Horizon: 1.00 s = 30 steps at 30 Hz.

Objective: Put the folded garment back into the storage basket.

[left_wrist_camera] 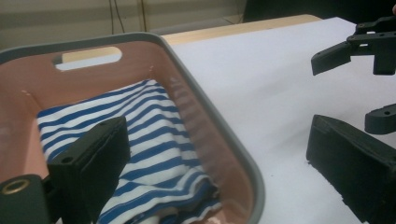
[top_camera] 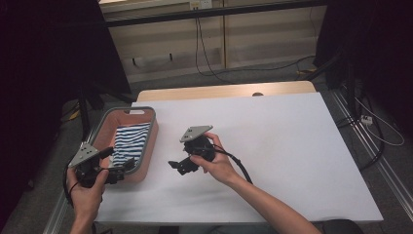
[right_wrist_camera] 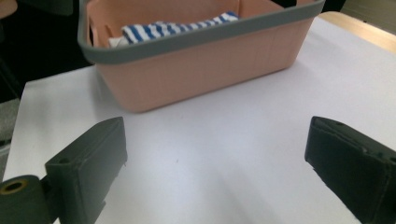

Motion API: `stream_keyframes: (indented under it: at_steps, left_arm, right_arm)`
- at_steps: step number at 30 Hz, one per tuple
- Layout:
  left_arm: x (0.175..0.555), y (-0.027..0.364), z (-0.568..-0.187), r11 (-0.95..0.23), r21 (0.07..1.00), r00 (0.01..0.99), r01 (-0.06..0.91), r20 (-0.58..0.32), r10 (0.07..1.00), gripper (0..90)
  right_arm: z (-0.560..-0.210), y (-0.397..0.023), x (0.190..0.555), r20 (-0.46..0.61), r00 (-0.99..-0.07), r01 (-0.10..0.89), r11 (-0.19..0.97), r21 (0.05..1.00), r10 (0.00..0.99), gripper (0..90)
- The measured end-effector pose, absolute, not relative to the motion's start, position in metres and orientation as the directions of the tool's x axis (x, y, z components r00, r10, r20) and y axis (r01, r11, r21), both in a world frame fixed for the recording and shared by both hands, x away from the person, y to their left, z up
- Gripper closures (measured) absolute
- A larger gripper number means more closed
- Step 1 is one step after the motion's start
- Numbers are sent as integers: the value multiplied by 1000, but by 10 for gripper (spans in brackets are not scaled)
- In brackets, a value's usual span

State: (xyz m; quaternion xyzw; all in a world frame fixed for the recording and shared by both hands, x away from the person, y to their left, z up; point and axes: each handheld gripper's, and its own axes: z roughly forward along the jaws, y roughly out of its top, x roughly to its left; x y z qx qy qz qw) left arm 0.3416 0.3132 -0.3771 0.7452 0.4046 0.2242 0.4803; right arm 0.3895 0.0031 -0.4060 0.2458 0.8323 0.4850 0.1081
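Here, a white-covered table point(top_camera: 272, 146) carried a salmon-pink plastic basket point(top_camera: 148, 146) with a grey rim at its left edge, and inside it lay a folded blue-and-white striped cloth point(top_camera: 129, 141), settled on the basket's floor and reaching toward the near end wall. The person's left gripper point(top_camera: 127, 165) hung over the basket's near right corner, one jaw above the cloth inside, the other out over the table beyond the rim, so that the jaws straddled the wall. They stood wide apart and held nothing; no pad touched fabric or plastic as far as the left gripper view showed. The right gripper point(top_camera: 176, 165) waited above bare table just beside the basket's long side, pointed at its pink wall, jaws likewise spread wide and empty, well clear of the tabletop.

If the cloth was to come out, the left gripper would likely do best to shift inward until both jaws cleared the rim, then descend on a raised fold near the cloth's point(left_wrist_camera: 144, 154) edge rather than its flat middle, closing firmly enough to catch several layers. The right gripper point(right_wrist_camera: 215, 172) appeared well placed to steady the light basket, which might otherwise slide or tip.
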Motion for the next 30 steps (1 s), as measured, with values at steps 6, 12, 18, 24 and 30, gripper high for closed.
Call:
stream_keyframes:
  at_steps: [6,12,18,24,30]
  left_arm:
    - [344,297,-379,-200,895,578,398,-76,813,66]
    - [345,279,-379,-245,889,618,386,-51,785,66]
    - [345,255,-381,-302,887,647,350,4,762,62]
    - [350,236,-389,-345,869,658,356,29,753,62]
    - [352,220,-397,-348,864,683,365,7,731,62]
  right_arm:
    - [-408,-7,381,38,-851,305,433,848,524,53]
    - [-410,-20,378,36,-839,313,428,848,542,54]
    - [-411,-42,374,26,-813,330,423,844,582,59]
    - [-412,-62,369,20,-792,343,417,842,610,58]
    - [-418,-78,365,16,-769,360,414,836,638,49]
